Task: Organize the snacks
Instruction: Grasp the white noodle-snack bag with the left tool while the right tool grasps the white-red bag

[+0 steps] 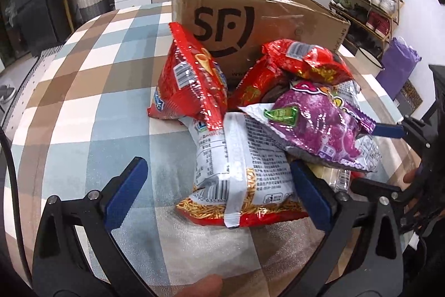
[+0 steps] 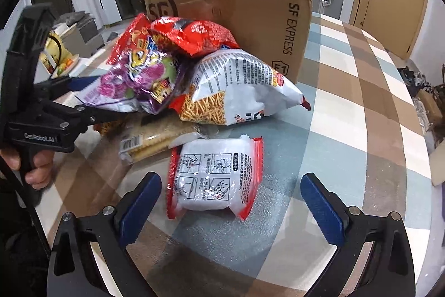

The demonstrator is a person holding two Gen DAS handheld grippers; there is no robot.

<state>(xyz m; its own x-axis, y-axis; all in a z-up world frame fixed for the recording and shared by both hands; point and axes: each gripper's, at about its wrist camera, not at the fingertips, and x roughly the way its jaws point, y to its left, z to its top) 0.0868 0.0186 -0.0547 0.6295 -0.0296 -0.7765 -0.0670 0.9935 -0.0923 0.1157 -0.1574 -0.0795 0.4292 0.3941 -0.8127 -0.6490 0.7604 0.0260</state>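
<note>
Checkered tablecloth [image 1: 83, 107], snacks heaped against the open SF box [image 1: 250, 18], presumably where they go. My left gripper [image 1: 219, 194] is spread wide around the noodle-stick bag [image 1: 242, 171]; right gripper [image 2: 230, 202], also spread, frames the lone white packet [image 2: 214, 174], nothing pinched.

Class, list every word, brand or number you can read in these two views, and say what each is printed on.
"SF": box front.
"SF EXPRESS": box side.
"E1": box side, low corner.
"GenRobot.AI": left tongs.
Print on the noodle bag, purple bag and small packet: too small to read.
</note>
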